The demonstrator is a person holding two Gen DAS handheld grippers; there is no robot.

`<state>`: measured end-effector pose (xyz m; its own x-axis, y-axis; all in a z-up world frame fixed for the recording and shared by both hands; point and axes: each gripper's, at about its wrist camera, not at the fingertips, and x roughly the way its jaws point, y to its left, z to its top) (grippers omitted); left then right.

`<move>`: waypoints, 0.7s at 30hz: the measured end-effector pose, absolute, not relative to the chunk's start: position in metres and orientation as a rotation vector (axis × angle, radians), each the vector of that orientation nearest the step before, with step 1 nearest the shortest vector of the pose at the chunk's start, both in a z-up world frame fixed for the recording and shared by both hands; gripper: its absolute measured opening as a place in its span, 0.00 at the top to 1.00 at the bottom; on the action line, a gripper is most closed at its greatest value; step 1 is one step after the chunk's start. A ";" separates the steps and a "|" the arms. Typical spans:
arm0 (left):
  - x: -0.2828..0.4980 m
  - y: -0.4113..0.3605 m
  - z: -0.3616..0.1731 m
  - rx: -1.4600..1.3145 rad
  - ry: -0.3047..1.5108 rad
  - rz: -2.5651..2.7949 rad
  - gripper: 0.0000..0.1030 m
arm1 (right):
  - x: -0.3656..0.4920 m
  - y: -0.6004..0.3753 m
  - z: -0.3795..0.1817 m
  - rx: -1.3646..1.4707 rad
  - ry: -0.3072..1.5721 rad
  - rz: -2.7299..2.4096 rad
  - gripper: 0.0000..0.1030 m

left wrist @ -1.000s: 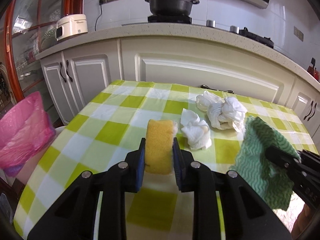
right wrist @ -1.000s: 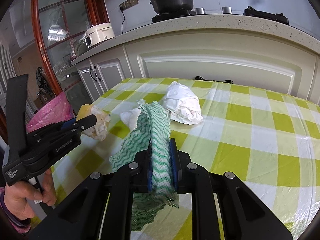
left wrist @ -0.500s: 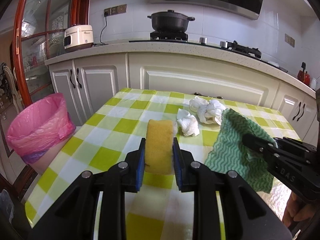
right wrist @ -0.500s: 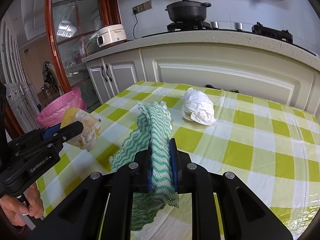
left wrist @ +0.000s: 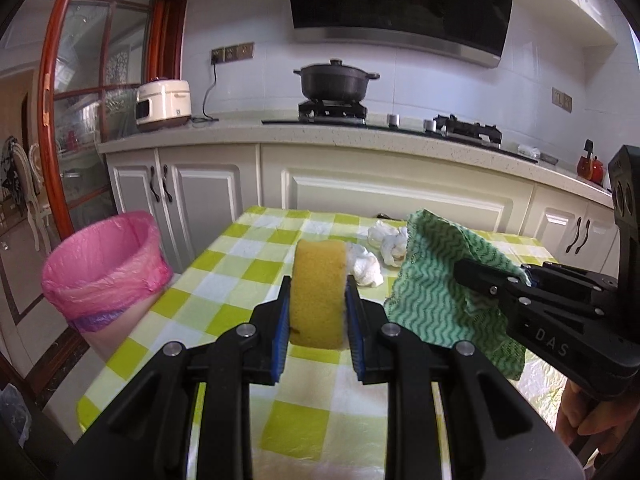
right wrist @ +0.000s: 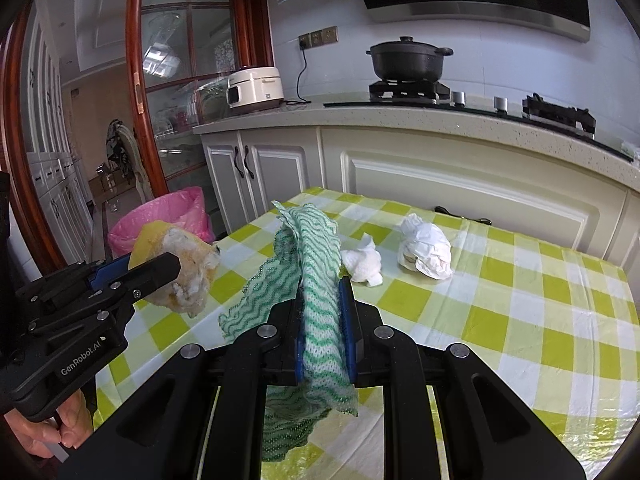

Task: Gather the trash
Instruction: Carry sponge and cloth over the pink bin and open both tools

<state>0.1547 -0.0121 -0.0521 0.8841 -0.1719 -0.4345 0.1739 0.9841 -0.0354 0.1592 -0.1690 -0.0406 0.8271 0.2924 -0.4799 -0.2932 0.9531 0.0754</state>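
Between the blue pads of our left tool (left wrist: pixel 316 312), in the left wrist view, we clench a yellow sponge (left wrist: pixel 318 292) upright, pinched across its flat sides so it cannot slip while it rides clear above the checked surface (left wrist: pixel 224 280). Off the surface's left edge stands the bin with the pink liner (left wrist: pixel 102 264), its mouth open and facing up, which we judge is where this piece belongs; it sits lower than the sponge, so the carry looks set for a drop from above. To our right the other tool (left wrist: pixel 492 284) comes in from the side, gripping a green wavy cloth (left wrist: pixel 436 288) that hangs loose below it. Two white paper wads (left wrist: pixel 384 240) lie on the surface beyond the sponge, untouched. From the right wrist view, our right tool (right wrist: pixel 323 328) is closed on the green wavy cloth (right wrist: pixel 316 280) near its middle, so both ends droop, one trailing toward the surface. We see the left tool (right wrist: pixel 152 268) at the left holding the sponge (right wrist: pixel 188 268), whose torn, pale face shows here, with the pink-lined bin (right wrist: pixel 176 216) just behind it. The small wad (right wrist: pixel 364 264) and the larger crumpled wad (right wrist: pixel 426 252) rest apart from each other on the surface (right wrist: pixel 520 312), left, we judge, for a later trip.
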 end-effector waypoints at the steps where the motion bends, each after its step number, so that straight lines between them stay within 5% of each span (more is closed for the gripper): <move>1: 0.153 -0.009 -0.050 0.001 0.448 -0.176 0.76 | 0.157 -0.166 -0.038 -0.007 0.505 0.316 0.84; 21: 0.139 0.091 -0.016 -0.052 0.379 -0.004 0.76 | 0.182 -0.070 0.000 -0.110 0.439 0.517 0.84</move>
<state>0.1390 0.0909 -0.0160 0.9290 -0.0133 -0.3699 -0.0062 0.9987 -0.0515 0.1815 -0.0696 -0.0003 0.7787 0.4543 -0.4327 -0.5006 0.8657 0.0080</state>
